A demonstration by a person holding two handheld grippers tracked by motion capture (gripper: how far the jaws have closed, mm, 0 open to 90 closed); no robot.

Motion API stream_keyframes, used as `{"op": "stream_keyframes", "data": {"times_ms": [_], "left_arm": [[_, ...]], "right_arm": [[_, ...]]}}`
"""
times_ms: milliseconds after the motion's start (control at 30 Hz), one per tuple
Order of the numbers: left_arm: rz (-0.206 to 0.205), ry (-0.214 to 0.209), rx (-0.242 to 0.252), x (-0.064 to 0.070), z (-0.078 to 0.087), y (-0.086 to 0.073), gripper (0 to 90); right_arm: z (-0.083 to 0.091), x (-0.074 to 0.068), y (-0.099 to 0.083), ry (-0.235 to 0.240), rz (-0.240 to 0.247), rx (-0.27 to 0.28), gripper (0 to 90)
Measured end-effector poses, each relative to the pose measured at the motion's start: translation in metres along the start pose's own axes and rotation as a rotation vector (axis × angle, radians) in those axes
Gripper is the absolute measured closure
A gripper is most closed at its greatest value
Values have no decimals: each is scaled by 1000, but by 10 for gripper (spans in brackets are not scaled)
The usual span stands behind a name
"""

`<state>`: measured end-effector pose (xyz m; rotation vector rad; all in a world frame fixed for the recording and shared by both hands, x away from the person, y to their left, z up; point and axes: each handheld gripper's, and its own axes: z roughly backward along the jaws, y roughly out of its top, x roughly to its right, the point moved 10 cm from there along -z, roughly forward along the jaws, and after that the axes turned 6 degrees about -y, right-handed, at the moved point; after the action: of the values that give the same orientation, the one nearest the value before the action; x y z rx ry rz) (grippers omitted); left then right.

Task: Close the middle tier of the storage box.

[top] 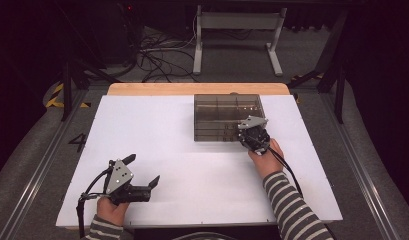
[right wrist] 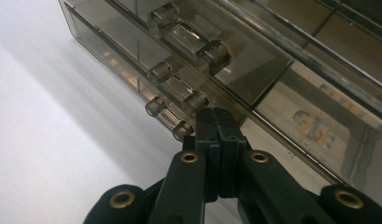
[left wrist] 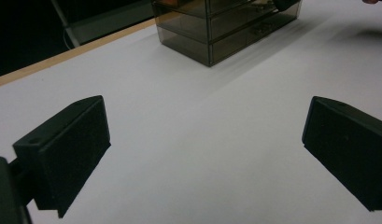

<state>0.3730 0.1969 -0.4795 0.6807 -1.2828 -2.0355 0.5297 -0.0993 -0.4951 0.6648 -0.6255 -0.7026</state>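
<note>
A smoky see-through drawer unit (top: 228, 117) (left wrist: 226, 28) (right wrist: 272, 70) stands on the white tabletop (top: 192, 170), right of centre toward the back. My right gripper (top: 243, 133) (right wrist: 216, 116) is shut, its two jaws pressed flat together with nothing seen between them. Its tip is at the unit's front, right beside the lowest clear bar handle (right wrist: 167, 119); two more handles (right wrist: 177, 86) sit above. My left gripper (top: 142, 170) (left wrist: 205, 149) is open wide and empty, low over the front left of the table, pointing toward the unit.
A wooden strip (top: 192, 89) borders the table's far edge. A small colourful picture (right wrist: 310, 126) shows inside one drawer. Behind the table, cables (top: 157, 55) lie on the floor and a grey table frame (top: 237, 35) stands.
</note>
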Motion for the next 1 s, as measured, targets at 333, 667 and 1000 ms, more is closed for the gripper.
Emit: {"op": "stream_keyframes", "data": {"times_ms": [333,667,1000], "left_arm": [[0,0,1,0,0,0,16],[9,20,18,-3,3,1,10],[53,11,36,-4,11,-1,11]], "right_arm": [[0,0,0,4,-7,2,900],[5,0,1,-3,-11,1,890],[33,0,11,26,-20,64,799]]}}
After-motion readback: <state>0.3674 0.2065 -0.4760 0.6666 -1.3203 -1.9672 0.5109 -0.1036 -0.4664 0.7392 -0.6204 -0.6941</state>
